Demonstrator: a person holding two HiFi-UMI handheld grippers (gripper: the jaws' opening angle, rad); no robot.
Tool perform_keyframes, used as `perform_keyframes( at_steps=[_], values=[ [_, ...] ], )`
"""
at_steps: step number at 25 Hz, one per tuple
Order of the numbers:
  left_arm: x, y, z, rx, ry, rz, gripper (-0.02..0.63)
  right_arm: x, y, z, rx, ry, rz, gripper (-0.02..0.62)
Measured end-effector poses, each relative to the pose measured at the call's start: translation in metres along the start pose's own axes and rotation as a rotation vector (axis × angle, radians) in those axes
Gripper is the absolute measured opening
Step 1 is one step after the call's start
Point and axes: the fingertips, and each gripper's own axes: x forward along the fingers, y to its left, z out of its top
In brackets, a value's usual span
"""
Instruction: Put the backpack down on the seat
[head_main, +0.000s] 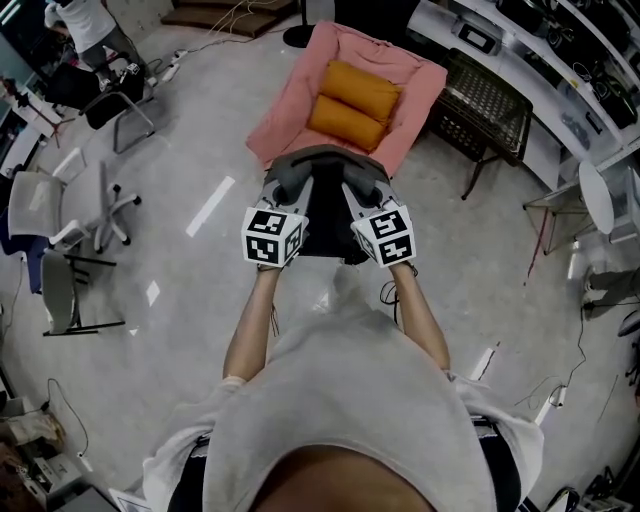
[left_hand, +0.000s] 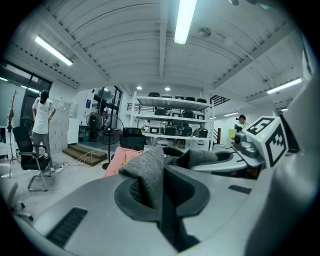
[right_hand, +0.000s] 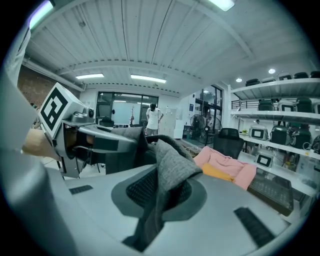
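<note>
1. Looking steeply down, the head view shows a person (head_main: 340, 420) in a pale shirt reaching both bare forearms forward over a grey floor (head_main: 200, 130).
2. The left gripper (head_main: 287, 190) has its jaws closed almost fully, pinching a fold of grey knit fabric at the top of the backpack (head_main: 325, 215).
3. The right gripper (head_main: 363, 192) is likewise nearly closed, with its jaws clamped on another grey fold of the same backpack.
4. The backpack hangs between the two grippers, clear of the floor, with a grey top edge and a dark body below it.
5. The seat (head_main: 290, 105), a low pink padded chair, stands just beyond the backpack. The backpack's top overlaps the seat's near edge in the head view, and it is not clear whether they touch.
6. Two orange cushions (head_main: 352, 100) lie on the seat, one behind the other.
7. A black wire-mesh chair (head_main: 485, 110) stands right of the seat, and a white office chair (head_main: 100, 210) stands well off to the left.
</note>
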Motion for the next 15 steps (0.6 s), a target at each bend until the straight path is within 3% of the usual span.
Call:
perform_keyframes(
  at_steps=[15],
  values=[
    [0.086,0.051,0.044,0.024,-0.031,0.046,0.032,0.071,-0.078,0.036,-0.01,-0.065,0.028,0.028]
  ],
)
